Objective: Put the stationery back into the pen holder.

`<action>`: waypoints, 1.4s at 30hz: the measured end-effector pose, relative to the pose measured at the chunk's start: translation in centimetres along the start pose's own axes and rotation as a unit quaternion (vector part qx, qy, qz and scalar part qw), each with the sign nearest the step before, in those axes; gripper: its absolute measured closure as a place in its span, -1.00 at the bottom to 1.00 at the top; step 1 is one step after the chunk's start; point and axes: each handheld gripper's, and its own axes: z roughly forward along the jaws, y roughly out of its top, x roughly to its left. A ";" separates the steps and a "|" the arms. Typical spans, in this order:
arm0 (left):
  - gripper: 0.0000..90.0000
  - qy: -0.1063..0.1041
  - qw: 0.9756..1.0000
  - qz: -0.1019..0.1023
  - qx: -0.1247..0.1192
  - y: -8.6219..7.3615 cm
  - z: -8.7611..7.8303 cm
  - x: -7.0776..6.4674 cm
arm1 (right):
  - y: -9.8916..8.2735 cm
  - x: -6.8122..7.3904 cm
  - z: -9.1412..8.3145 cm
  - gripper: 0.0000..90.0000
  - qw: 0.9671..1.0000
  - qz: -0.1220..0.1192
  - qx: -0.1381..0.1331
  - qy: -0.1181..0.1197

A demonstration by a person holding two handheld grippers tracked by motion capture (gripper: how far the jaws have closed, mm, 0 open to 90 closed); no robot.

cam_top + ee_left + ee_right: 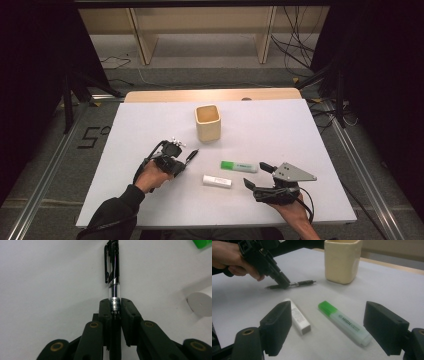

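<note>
White bench (300, 125) surface, objects grouped mid-front. Right gripper (256, 175) near front edge, right of centre, jaws spread wide, nothing between. Just beyond it: white tube (217, 181) and green highlighter (239, 166), apart from each other, both flat. Left gripper (115, 312) left of centre, jaws clamped on pen (113, 272), pen lying on surface, clip end pointing away. Cream square cup (207, 122) upright toward far edge, centre. Broad bare margins along left, right, far edges.
</note>
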 end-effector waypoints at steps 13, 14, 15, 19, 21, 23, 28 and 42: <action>0.75 -0.039 0.999 -0.003 -0.018 0.3 -1.7 1.0 | 0.1 0.3 0.0 -0.47 1.000 -0.011 -0.002 -0.004; 0.75 -0.042 0.999 -0.001 -0.020 0.3 -1.9 1.0 | 0.1 0.3 0.0 -0.47 1.000 -0.013 0.000 -0.005; 0.75 -0.047 0.999 0.003 -0.017 0.4 -2.1 0.9 | 0.1 0.4 0.1 -0.47 1.000 -0.016 0.000 -0.005; 0.75 -0.066 0.997 0.022 -0.014 0.5 -2.8 0.2 | 0.2 0.7 0.1 -0.47 1.000 -0.029 0.000 -0.006; 0.75 -0.073 0.997 0.036 -0.011 0.6 -3.1 -0.2 | 0.3 0.9 0.2 -0.47 0.999 -0.037 -0.001 -0.008; 0.75 -0.081 0.996 0.046 -0.010 0.7 -3.5 -0.6 | 0.3 1.2 0.3 -0.47 0.999 -0.045 0.000 -0.008; 0.75 -0.102 0.992 0.068 -0.004 0.9 -4.3 -1.8 | 0.6 1.8 0.6 -0.47 0.998 -0.068 0.001 -0.006; 0.75 -0.126 0.987 0.101 0.009 1.0 -4.8 -3.4 | 1.5 4.6 2.1 -0.45 0.986 -0.169 0.015 -0.006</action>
